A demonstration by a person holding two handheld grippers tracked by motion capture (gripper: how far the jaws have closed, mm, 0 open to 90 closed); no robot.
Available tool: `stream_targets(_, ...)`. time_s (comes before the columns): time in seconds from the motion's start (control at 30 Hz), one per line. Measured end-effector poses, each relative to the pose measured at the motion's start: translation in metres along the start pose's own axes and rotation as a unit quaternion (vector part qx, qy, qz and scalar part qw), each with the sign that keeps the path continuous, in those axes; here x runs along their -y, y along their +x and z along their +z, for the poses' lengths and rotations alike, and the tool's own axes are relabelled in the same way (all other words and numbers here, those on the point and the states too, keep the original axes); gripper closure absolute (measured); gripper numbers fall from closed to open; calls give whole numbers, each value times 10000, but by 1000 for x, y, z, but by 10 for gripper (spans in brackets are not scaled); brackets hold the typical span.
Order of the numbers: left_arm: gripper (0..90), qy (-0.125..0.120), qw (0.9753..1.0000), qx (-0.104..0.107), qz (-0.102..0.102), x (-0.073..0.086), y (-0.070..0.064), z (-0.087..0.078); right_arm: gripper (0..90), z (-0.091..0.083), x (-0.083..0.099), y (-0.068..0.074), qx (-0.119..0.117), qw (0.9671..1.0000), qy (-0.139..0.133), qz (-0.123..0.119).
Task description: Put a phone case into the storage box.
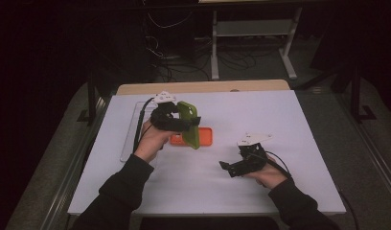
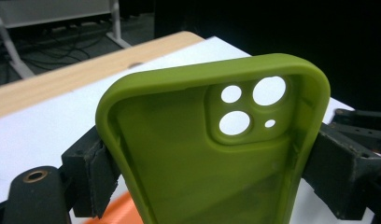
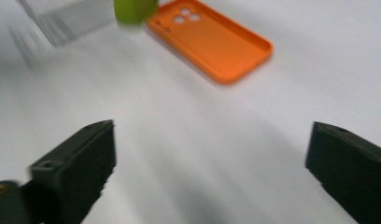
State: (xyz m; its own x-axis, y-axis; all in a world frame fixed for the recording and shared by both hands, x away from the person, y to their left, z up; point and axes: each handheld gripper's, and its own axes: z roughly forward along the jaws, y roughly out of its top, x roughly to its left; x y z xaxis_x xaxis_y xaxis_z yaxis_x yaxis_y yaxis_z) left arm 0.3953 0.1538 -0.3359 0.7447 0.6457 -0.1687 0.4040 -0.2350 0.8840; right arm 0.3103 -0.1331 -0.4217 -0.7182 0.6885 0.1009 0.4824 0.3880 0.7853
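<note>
Nearest the camera in the high view, two dark sleeves are entering from the near edge of the white table [image 1: 208, 191], each hand carrying a gripper. The table is sitting on a wooden top whose far edge is showing beyond the white sheet; behind it the room is lying dark, with a white metal stand [image 1: 253, 38] and loose cables [image 1: 169, 52] on the floor.

At the left side of the table a clear tray [image 1: 130, 139] is lying flat. Just to its right the left gripper [image 1: 191, 123] is being held raised over the middle of the table, its jaws pinching a green phone case [image 1: 189, 123] across its two long sides. The case is standing off the surface on edge; in the left gripper view its hollow inside [image 2: 216, 158] and camera cutouts are facing the lens.

Directly beneath it an orange phone case [image 1: 203, 137] is lying flat on the table, open side up, near the centre.

Further right, toward the near right corner, the right gripper [image 1: 225, 166] is hovering low with its jaws spread wide and nothing between them, well apart from the orange case [image 3: 212, 44].
</note>
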Motion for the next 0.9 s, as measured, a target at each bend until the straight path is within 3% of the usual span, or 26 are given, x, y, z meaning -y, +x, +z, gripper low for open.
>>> stream_targets(0.13,137,-86,9998,-164,-40,-11,13,-11,0,-10,13,-9,91,9999,52,-6)
stream_targets(0.3,137,-187,9991,-361,-68,-23,28,-24,0,-25,26,-16,282,9995,-159,17)
stream_targets(0.6,137,-271,9956,-896,-67,-38,55,-50,0,-37,43,-25,290,9995,-136,37)
stream_targets(0.77,137,-366,9896,-1378,-190,-40,71,-60,0,-39,48,-26,292,9995,-68,37)
stream_targets(0.9,137,-369,9821,-1826,-283,-39,84,-62,0,-38,48,-24,284,9996,-38,3)
